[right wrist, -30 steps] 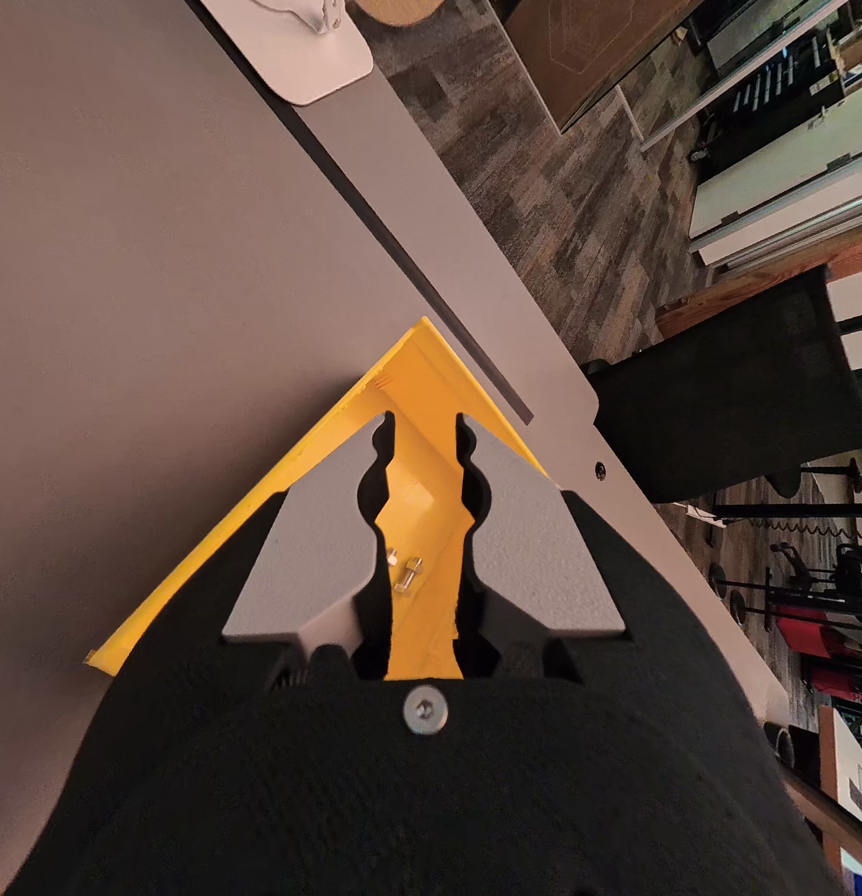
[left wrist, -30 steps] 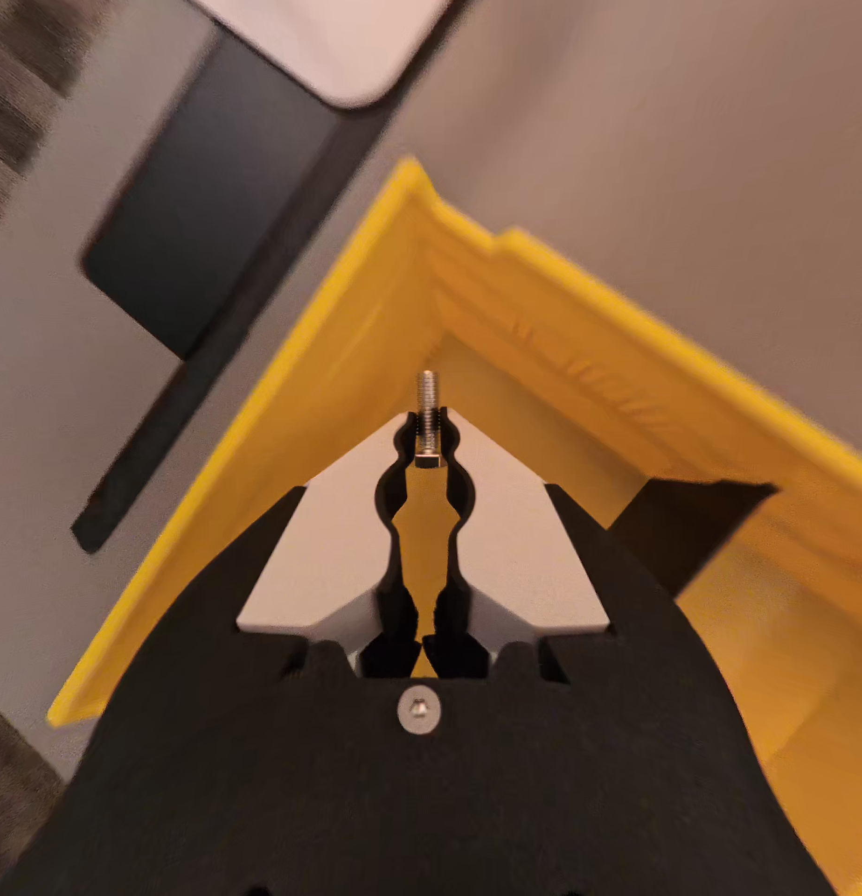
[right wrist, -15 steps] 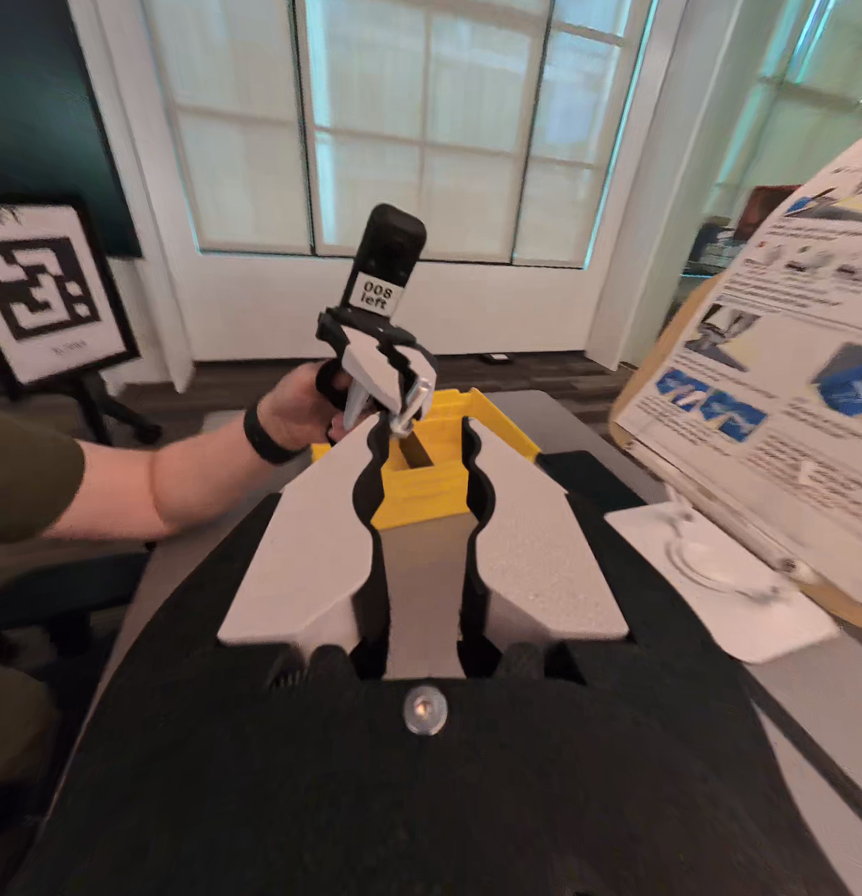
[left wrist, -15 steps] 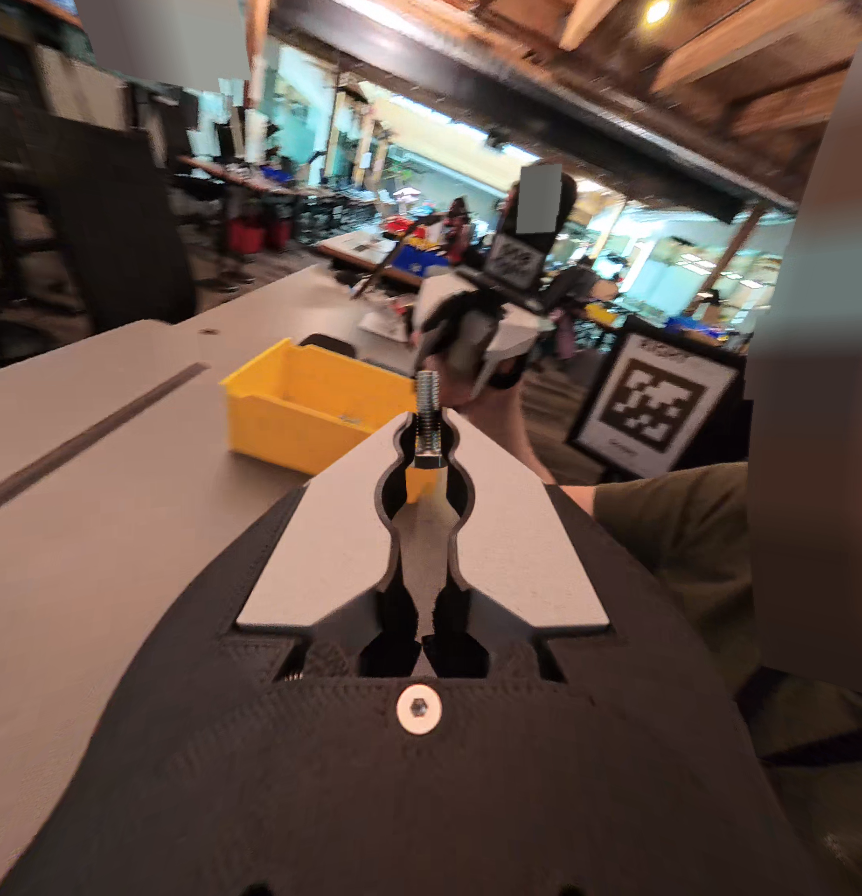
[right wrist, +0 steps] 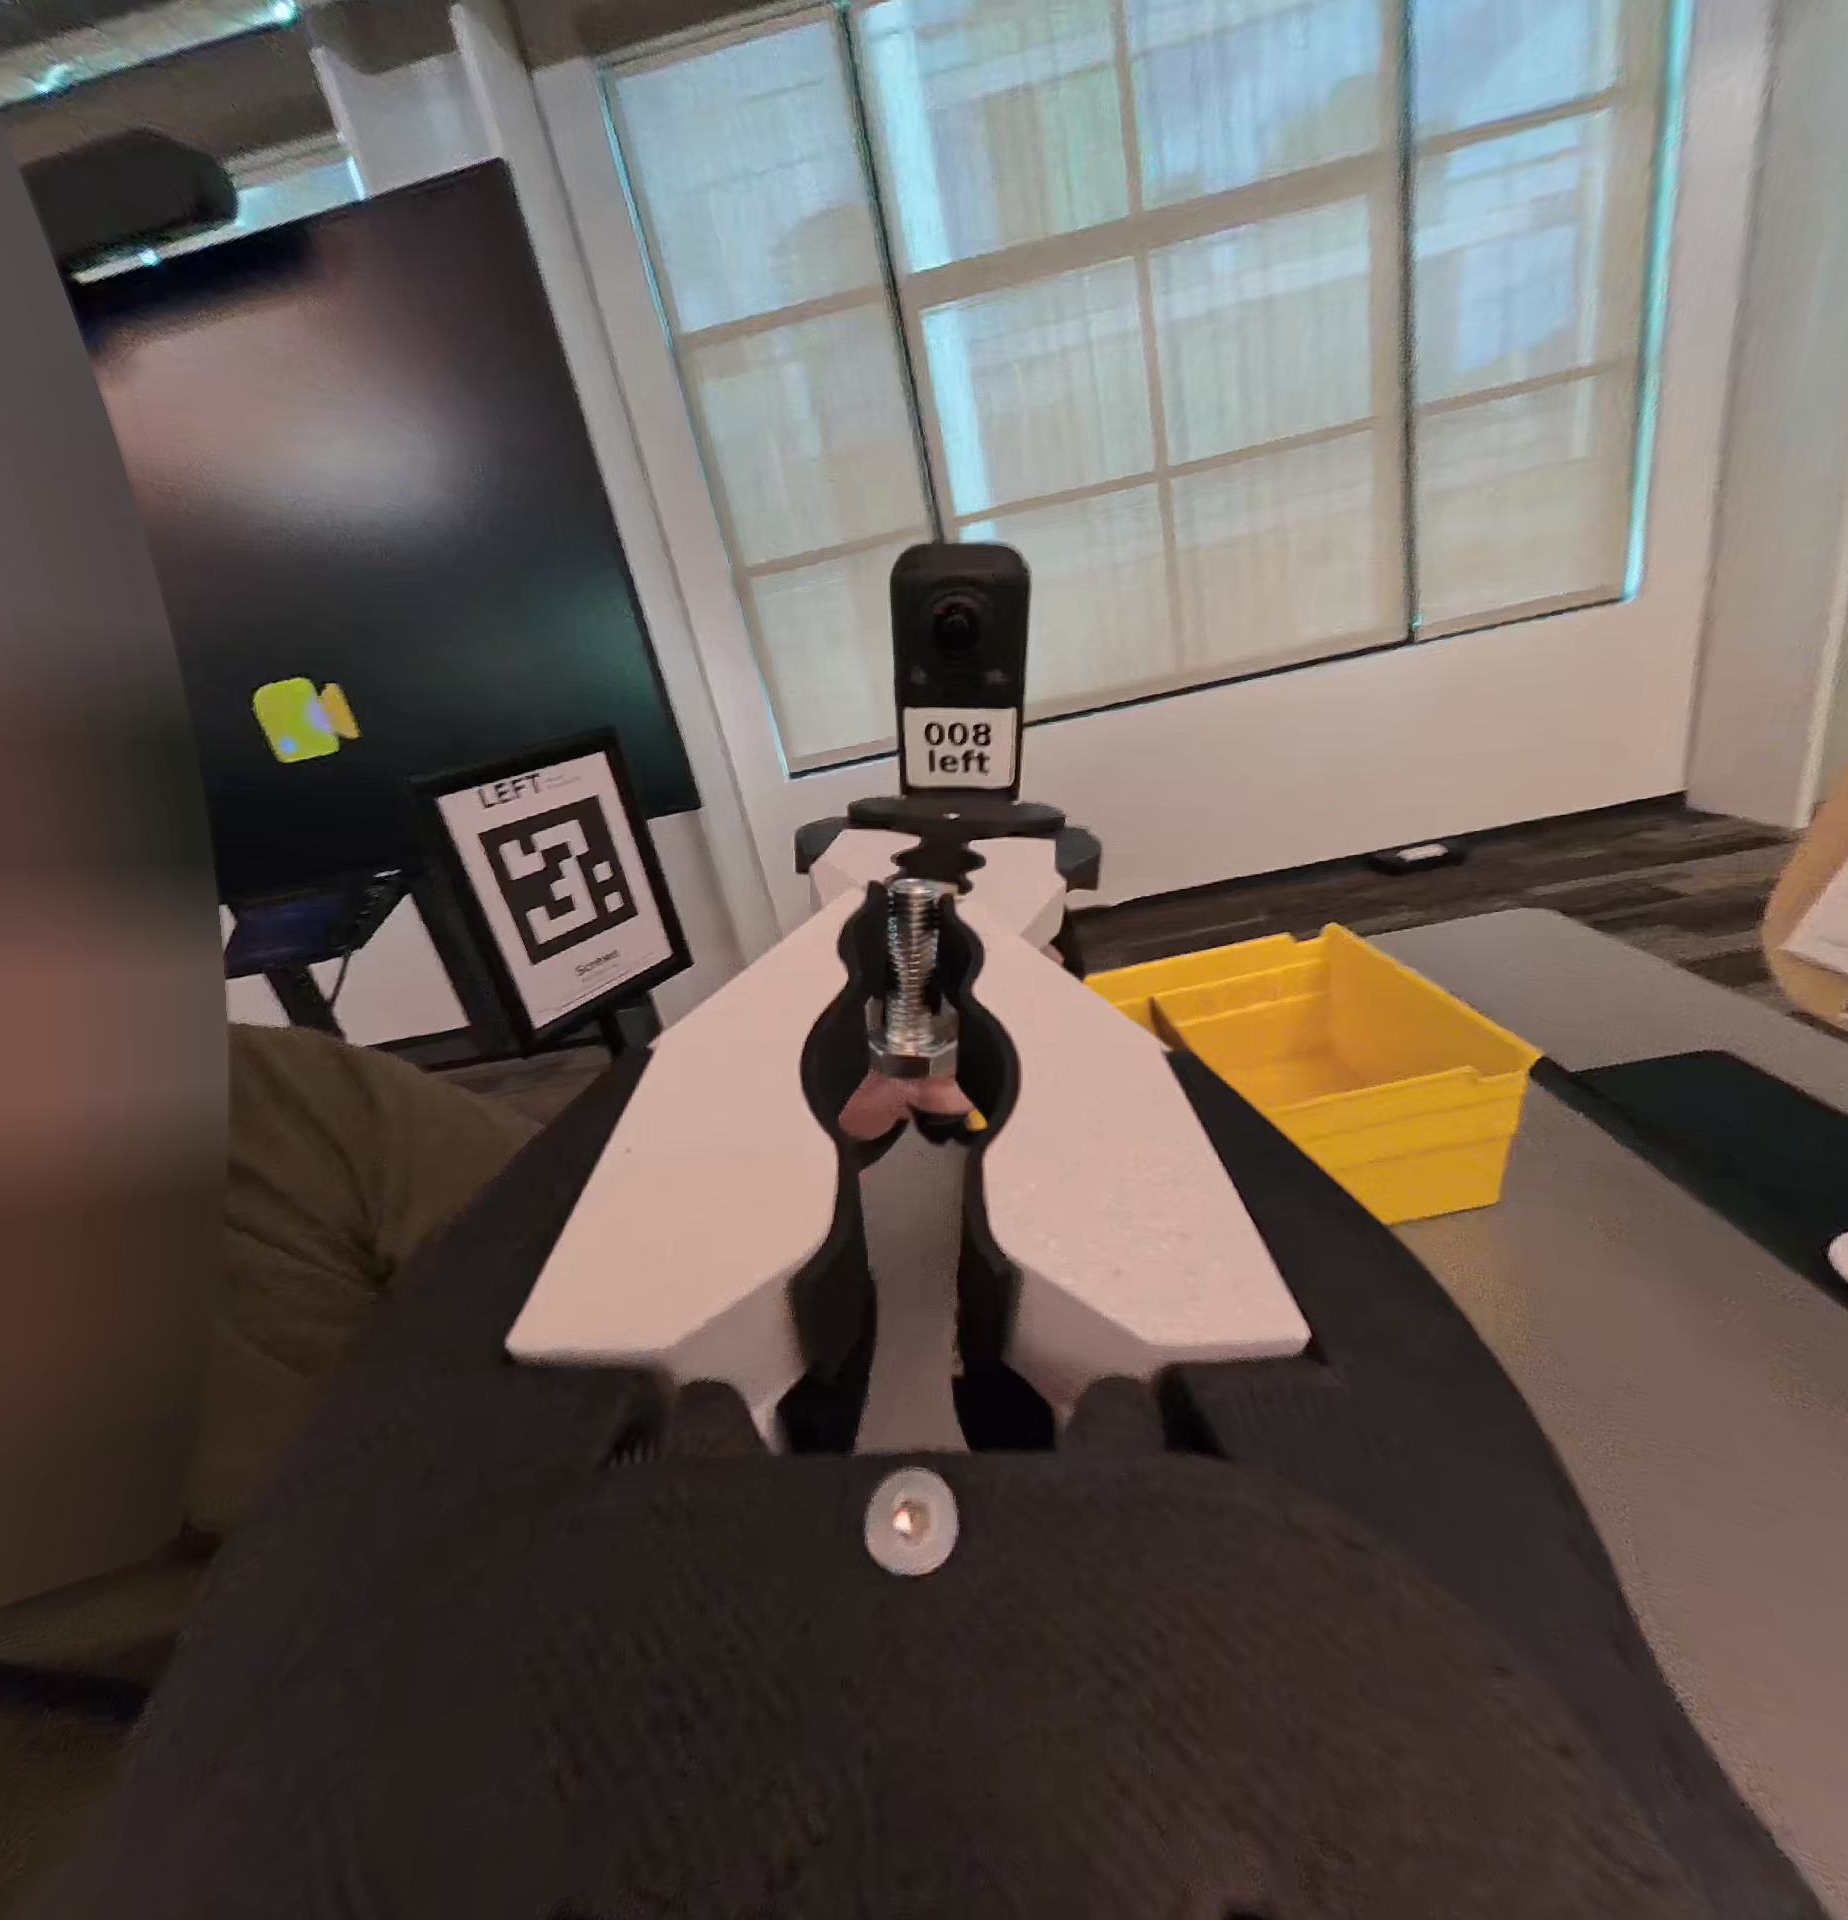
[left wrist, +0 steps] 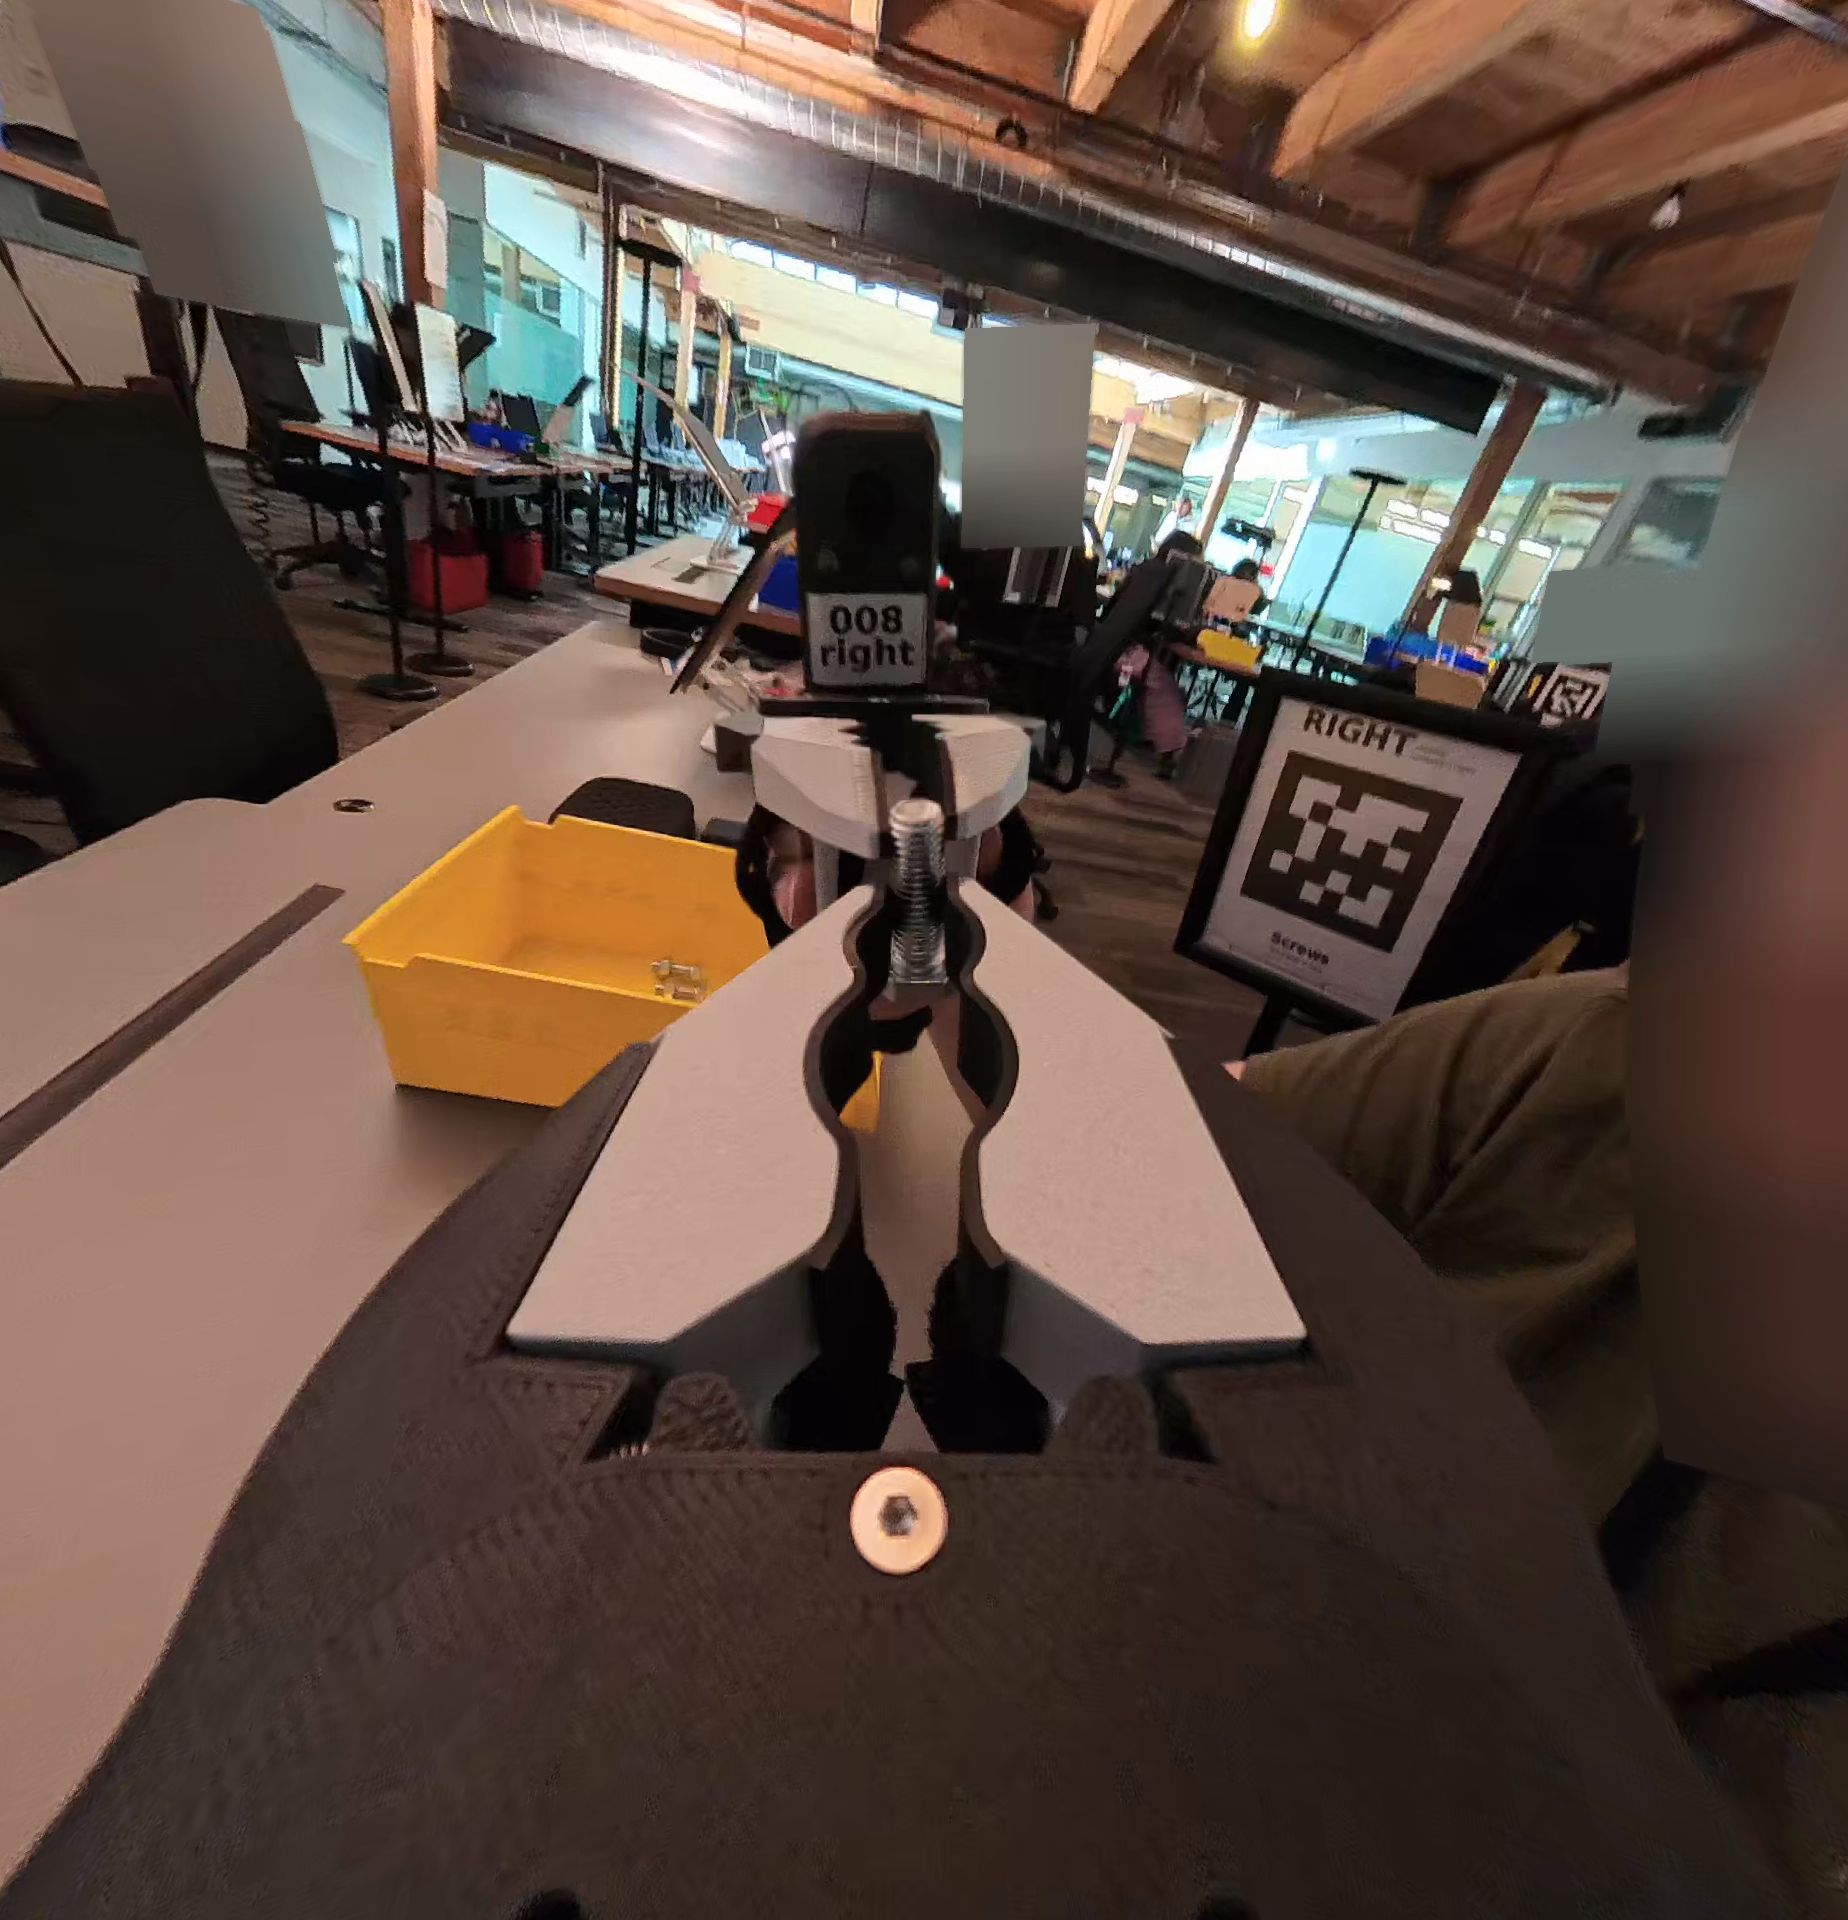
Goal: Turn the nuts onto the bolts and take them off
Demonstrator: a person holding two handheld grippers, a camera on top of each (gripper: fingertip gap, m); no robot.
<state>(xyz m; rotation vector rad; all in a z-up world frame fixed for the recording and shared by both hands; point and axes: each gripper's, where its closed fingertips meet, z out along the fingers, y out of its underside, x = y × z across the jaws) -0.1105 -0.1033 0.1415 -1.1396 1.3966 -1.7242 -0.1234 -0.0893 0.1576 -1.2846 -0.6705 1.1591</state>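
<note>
My left gripper point(left wrist: 915, 904) is shut on the threaded shaft of a steel bolt point(left wrist: 915, 842). The bolt's hex head sits in the notch behind the fingertips and its tip points at my right gripper point(left wrist: 899, 769), which faces it tip to tip. In the right wrist view my right gripper point(right wrist: 909, 904) is shut on a threaded bolt point(right wrist: 909, 961) with a hex nut point(right wrist: 909, 1044) at its near end. My left gripper point(right wrist: 935, 868) stands just beyond it. I cannot tell whether both views show the same bolt.
A yellow bin point(left wrist: 432, 997) stands on the grey table point(left wrist: 172, 1091) to the left, with a few loose bolts or nuts point(left wrist: 679, 977) inside. It also shows in the right wrist view point(right wrist: 1419, 1132), beside a black mat point(right wrist: 1730, 1122). Marker boards point(left wrist: 1346, 842) point(right wrist: 556, 883) stand off the table. My two grippers' fingertips are within a few centimetres of each other.
Both grippers left the bin and rose. The right one was open and empty half a second ago; now it is shut on a bolt, facing the left gripper tip to tip.
</note>
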